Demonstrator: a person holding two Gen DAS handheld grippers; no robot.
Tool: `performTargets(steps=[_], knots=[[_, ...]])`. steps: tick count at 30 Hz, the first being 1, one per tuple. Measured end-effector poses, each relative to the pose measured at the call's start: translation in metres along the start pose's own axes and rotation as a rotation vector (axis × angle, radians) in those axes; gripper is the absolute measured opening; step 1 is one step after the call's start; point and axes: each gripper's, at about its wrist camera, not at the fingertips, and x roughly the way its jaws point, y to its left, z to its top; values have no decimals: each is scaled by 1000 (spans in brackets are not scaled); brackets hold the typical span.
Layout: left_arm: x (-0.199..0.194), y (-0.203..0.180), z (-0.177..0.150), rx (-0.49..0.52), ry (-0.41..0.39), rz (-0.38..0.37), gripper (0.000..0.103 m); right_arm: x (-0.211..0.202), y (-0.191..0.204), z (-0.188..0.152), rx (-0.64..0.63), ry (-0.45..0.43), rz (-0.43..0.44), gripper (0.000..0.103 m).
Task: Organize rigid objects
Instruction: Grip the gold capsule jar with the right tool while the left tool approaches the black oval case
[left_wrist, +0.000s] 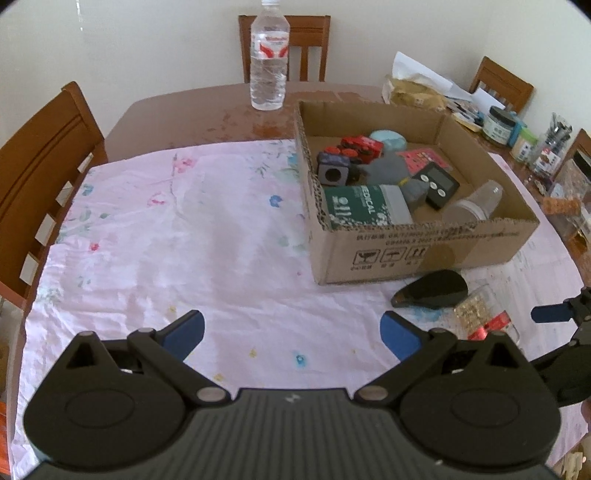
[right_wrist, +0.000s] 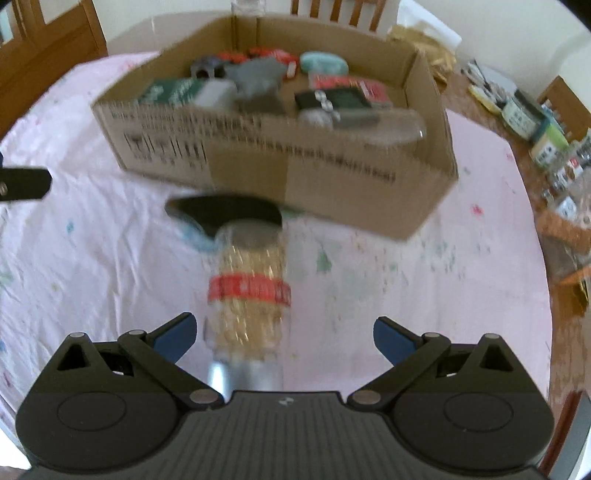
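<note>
A cardboard box (left_wrist: 424, 254) (right_wrist: 332, 177) on the pink floral cloth holds several items: a green medical box (left_wrist: 362, 210), a grey block (left_wrist: 334, 170), red toy cars (left_wrist: 360, 146), a black timer (left_wrist: 437, 184) and a clear bottle (left_wrist: 476, 203). In front of the box lie a black teardrop-shaped object (left_wrist: 430, 290) (right_wrist: 225, 212) and a clear jar with a red band (right_wrist: 249, 291) (left_wrist: 484, 317) on its side. My right gripper (right_wrist: 284, 338) is open with the jar between its fingers, not touching. My left gripper (left_wrist: 293, 334) is open and empty over bare cloth.
A tall water bottle (left_wrist: 269, 59) stands behind the box. Wooden chairs (left_wrist: 40, 166) surround the table. Jars, papers and containers (left_wrist: 517, 129) crowd the right edge. The right gripper's finger (left_wrist: 552, 314) shows in the left wrist view.
</note>
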Motion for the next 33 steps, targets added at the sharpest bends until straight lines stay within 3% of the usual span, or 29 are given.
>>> performTargets(steps=[8,16,27,33], knots=[[1,-1,-1,14,5,-20,101,1,-20,-14,48,18,-69,103],[2,-1,0,19,11,-17,101,2,-51,-18,188,14,-121,103],[0,-4,-3,36,22,-29,101,-9,-29,-9,258,9,153,103],[1,-3,-5,41,31,-24,101,-4,-17,11,321,-10,63,103]])
